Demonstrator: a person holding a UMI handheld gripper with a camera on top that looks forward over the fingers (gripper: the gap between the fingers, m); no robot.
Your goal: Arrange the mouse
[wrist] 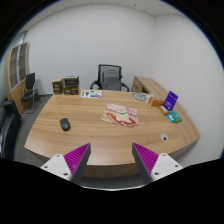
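The mouse (65, 124) lies on the left part of the wooden table (95, 140), a small dark rounded shape set apart from everything else on the top, well beyond the claw's fingers and off to their left. By its look it is a light, rigid plastic shell, smooth and probably a little slippery on its curved back, so the safest hold is likely across its two long sides, low down near the table, where the walls are straightest. It should slide easily on the wood if nudged, which may help in arranging it but could also let it skid away from a one-sided touch. Whether it has a cord cannot be made out.

The gripper (109, 160) hangs over the near edge of the table with its two fingers spread wide apart. Nothing sits between the purple pads (75, 157), and they touch nothing; only bare table edge shows in the gap.

Further out, a heap of pale and reddish items (120, 116) rests near the middle of the table. To the right lie a teal object (174, 117) and, beyond it, a purple upright box (171, 100). At the far side stand an office chair (108, 76) and some brown boxes (65, 86), with another chair (28, 88) at far left.
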